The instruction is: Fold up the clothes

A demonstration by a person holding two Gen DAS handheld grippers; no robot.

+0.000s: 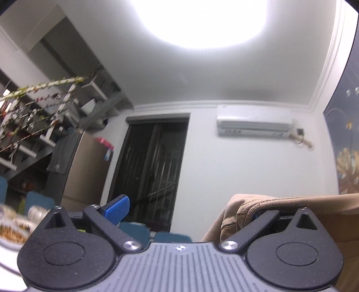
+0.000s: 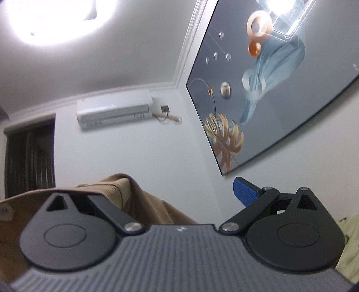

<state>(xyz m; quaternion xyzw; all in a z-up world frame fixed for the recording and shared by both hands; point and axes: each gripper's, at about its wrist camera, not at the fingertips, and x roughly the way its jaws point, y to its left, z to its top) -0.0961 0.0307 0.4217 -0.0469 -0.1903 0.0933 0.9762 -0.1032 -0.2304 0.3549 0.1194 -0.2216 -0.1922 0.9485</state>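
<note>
Both grippers tilted up at the ceiling, jaws spread wide, tan garment draped over one finger of each.
Left gripper (image 1: pixel 186 209): garment (image 1: pixel 280 213) covers its right finger. Right gripper (image 2: pixel 179 191): garment (image 2: pixel 139 200) covers its left finger. Neither clamps it. Beyond: door (image 1: pixel 152 166), air conditioner (image 2: pixel 114 107), mural (image 2: pixel 258 89), ceiling lamp (image 1: pixel 202 20).

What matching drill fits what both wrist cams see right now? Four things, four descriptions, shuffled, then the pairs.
Things:
1. tan garment
2. air conditioner
3. doorway
4. wall mural

Descriptions:
A. dark, with bars
B. white, mounted high on the wall
C. draped over one finger of each gripper
D. grey-blue, with gold leaves

Pairs: 1-C, 2-B, 3-A, 4-D

The left gripper and right gripper both stand wide apart.
</note>
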